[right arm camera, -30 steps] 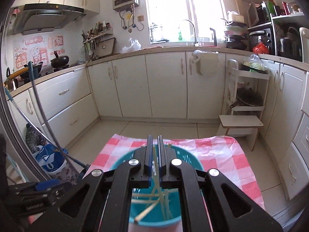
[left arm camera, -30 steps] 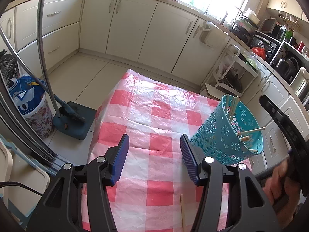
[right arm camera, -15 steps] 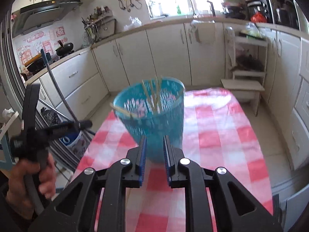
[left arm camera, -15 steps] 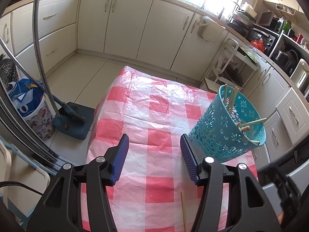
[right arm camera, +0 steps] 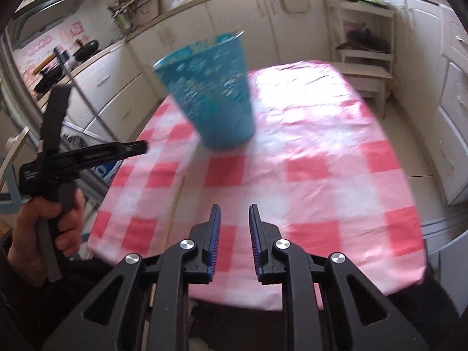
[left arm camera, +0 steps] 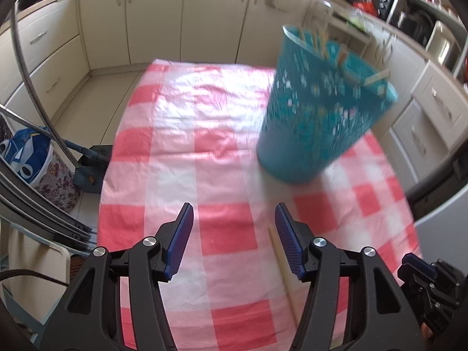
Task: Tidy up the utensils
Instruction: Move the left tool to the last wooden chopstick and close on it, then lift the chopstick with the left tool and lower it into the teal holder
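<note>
Looking along my left tool, I see its blue pads spread wide apart with nothing between them, hovering above the near end of the worktop and its pink-and-white checked cloth. One loose chopstick lies flat on the cloth, passing just under the right-hand pad of that tool. The teal basket stands on the cloth beyond the tool and to its right, with several more chopsticks poking up out of its rim; it is blurred, so I cannot count them.

From my right tool, the pads stand a narrow gap apart and grip nothing. It sits over the near edge of the cloth, with the basket well ahead and slightly left. The loose chopstick lies to its left, near the hand gripping the left tool's handle.
</note>
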A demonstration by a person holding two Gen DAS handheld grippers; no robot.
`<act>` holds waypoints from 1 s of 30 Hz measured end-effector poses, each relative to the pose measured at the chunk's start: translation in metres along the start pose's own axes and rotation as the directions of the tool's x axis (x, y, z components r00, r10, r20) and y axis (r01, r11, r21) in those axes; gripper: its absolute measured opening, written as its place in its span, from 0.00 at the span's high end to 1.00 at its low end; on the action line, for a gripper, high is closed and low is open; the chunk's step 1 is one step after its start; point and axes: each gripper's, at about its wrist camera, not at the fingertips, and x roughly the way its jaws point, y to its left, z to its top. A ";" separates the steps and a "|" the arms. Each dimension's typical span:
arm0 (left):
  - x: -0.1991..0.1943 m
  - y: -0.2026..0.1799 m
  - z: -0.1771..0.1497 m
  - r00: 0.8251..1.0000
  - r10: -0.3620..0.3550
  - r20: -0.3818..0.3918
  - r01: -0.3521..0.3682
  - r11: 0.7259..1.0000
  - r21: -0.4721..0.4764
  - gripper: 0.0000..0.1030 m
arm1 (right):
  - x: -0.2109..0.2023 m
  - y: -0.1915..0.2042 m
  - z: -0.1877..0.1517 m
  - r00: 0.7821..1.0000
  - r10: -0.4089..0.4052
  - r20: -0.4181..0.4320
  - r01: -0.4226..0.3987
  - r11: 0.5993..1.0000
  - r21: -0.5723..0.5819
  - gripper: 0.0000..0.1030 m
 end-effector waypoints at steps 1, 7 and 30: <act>0.005 -0.001 -0.004 1.000 0.007 -0.017 -0.007 1.000 0.003 0.46 | 0.002 0.006 -0.001 1.000 0.003 0.000 -0.003 1.000 -0.017 0.80; 0.024 -0.024 -0.025 0.995 -0.001 -0.097 0.009 0.997 0.079 0.46 | -0.001 0.008 -0.009 1.000 0.014 -0.025 -0.015 0.999 -0.037 0.80; 0.037 -0.079 -0.048 0.992 -0.076 -0.103 0.098 0.969 0.228 0.95 | -0.134 -0.222 -0.011 0.904 -0.416 0.094 0.380 0.886 0.266 0.74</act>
